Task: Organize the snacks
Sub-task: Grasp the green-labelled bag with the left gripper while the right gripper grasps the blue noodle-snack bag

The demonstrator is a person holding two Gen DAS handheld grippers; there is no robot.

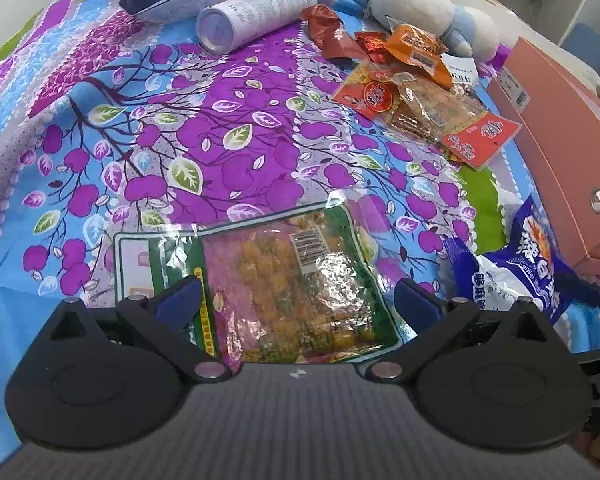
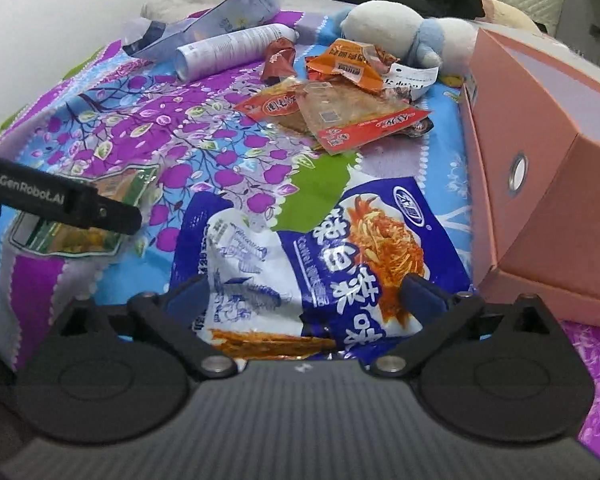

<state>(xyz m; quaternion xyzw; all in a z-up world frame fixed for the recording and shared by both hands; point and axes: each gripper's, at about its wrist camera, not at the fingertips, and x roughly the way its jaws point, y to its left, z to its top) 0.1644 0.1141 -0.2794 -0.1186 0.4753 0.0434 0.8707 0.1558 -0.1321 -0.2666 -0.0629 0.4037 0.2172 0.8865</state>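
A green-edged clear snack packet [image 1: 284, 280] lies flat on the flowered bedspread [image 1: 220, 140]. My left gripper [image 1: 298, 300] hangs just over it, open wide, with one fingertip over the packet's left part and the other at its right edge. A blue and white noodle-snack bag [image 2: 300, 248] lies crumpled beside it. My right gripper [image 2: 306, 294] stands open wide above that bag, a finger on each side. In the right wrist view the left gripper's black finger [image 2: 68, 204] crosses the green packet [image 2: 76, 240]. In the left wrist view the blue bag [image 1: 520, 268] lies at the right.
A pile of orange and red snack packets [image 1: 412, 92] [image 2: 340, 108] lies further back. A pink cardboard box [image 1: 560, 120] [image 2: 540, 160] stands to the right. A white canister [image 1: 256, 16] and a white and blue plush toy [image 1: 420, 12] lie at the far end.
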